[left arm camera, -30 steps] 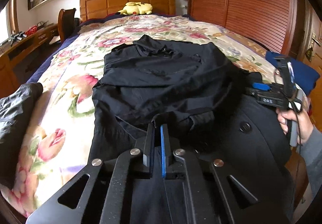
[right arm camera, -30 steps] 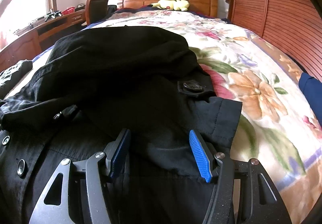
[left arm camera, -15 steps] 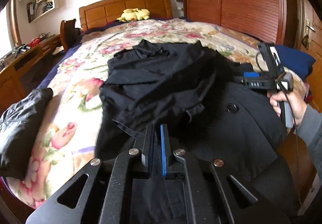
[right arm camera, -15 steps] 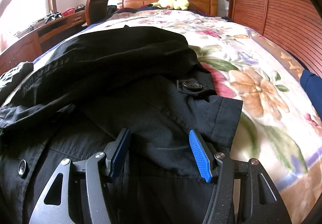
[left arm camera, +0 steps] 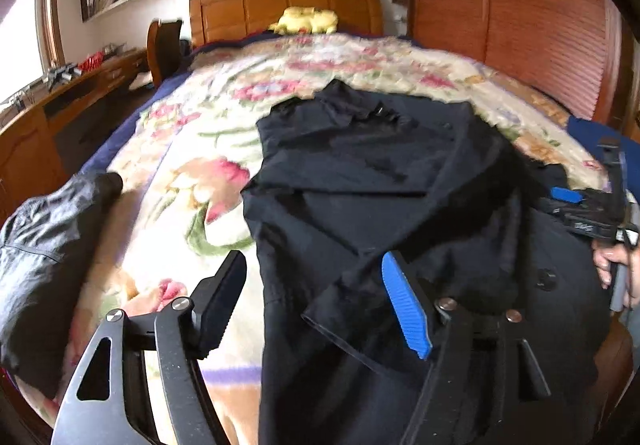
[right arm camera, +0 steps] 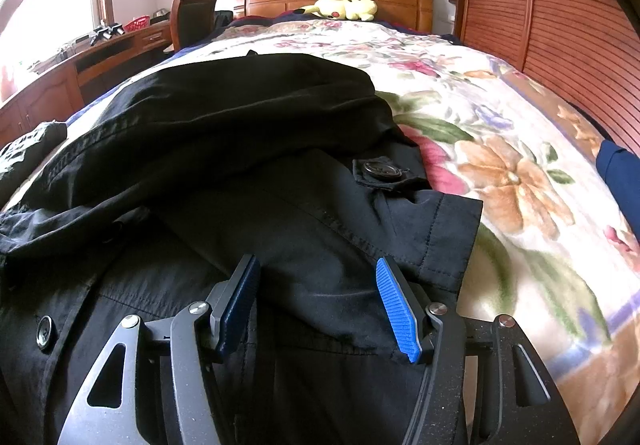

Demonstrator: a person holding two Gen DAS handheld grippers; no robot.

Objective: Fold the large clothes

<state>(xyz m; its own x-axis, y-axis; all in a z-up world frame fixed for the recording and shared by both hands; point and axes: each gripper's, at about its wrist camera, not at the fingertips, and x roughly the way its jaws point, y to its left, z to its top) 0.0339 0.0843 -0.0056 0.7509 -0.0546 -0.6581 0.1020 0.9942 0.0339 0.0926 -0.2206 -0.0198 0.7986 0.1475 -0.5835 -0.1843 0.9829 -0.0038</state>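
A black coat is shown spread, partly folded, on the floral bedspread of the bed. The left hand-held gripper is held with jaws apart above the coat's left edge. The right hand-held gripper is likewise spread wide over a cuff, nothing being gripped.

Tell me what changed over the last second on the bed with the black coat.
The left gripper opened: its fingers, pinched together on the black coat a second ago, now stand wide apart, and the fold lies released. Its view also shifted and blurred. The right gripper stayed open over the coat's cuff, and the coat under it barely shifted.
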